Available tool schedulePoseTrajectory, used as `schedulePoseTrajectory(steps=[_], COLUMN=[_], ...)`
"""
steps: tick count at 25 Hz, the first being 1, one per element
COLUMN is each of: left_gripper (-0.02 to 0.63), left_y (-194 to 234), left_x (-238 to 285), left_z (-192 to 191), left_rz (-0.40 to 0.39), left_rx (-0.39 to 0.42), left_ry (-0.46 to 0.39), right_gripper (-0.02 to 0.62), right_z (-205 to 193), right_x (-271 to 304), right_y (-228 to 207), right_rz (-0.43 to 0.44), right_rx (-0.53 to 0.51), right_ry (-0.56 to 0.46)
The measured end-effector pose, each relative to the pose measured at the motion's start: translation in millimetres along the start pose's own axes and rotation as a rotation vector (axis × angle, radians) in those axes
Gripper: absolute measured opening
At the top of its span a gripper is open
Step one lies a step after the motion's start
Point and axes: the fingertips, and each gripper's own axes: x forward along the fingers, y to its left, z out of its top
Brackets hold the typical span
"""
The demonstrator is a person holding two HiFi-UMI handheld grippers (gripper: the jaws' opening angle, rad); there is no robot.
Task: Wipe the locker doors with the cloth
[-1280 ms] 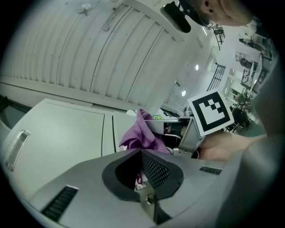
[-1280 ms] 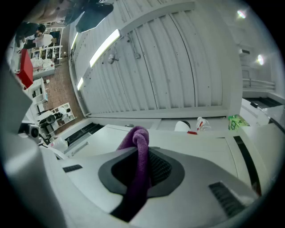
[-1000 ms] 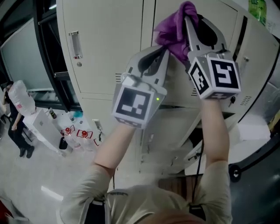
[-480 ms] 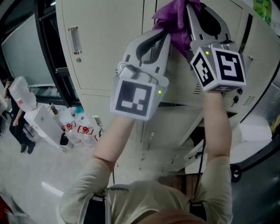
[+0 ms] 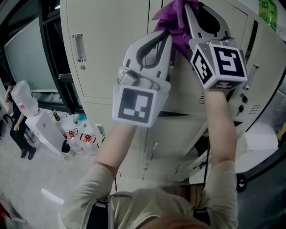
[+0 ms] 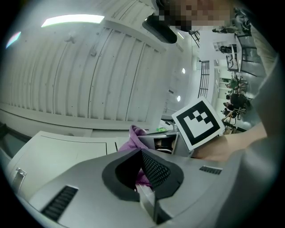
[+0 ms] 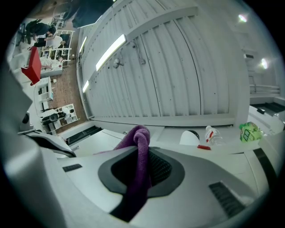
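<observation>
Jaws on both sides are clamped down, and both have the same purple cloth [image 5: 172, 20] in them. The right gripper [image 5: 190, 11] has a thick fold of it pinched between its pads and poking out past the tips. The left gripper [image 5: 169, 36] is closed on another bit of it, which you can see wedged between its pads in the left gripper view.

The cloth's bunched up high against the upper locker doors [image 5: 111, 44], right around the seam between two of them. Looks to me like a wiping stroke right at the top of a door. I'd say the next move is dragging the cloth down or across the panel with steady pressure into the metal, keeping both grips tight so it doesn't slip out mid-stroke.
</observation>
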Motion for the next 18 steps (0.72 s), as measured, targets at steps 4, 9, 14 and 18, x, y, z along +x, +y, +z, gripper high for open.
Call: schedulePoseTrajectory(steps=[4, 9, 14, 18], left_gripper=[-0.002, -0.002, -0.002, -0.002], left_y=[-0.3, -3.4, -11.2, -21.8], left_x=[2.8, 6.5, 11.5, 17.6], left_z=[-0.7, 1.1, 4.9, 7.5], left_rz=[-0.007, -0.017, -0.035, -0.056], left_rx=[0.004, -0.001, -0.024, -0.034], left_ry=[0.000, -0.014, -0.028, -0.033], right_gripper=[0.048, 0.048, 0.048, 0.048], right_z=[0.8, -1.4, -4.5, -9.6], right_x=[6.1, 8.3, 5.8, -3.7], right_y=[1.0, 3.1, -7.2, -28.4], right_rz=[-0.004, 0.004, -0.015, -0.051], right_rx=[-0.045, -0.087, -0.134, -0.144], right_ry=[0.012, 0.052, 0.088, 0.113])
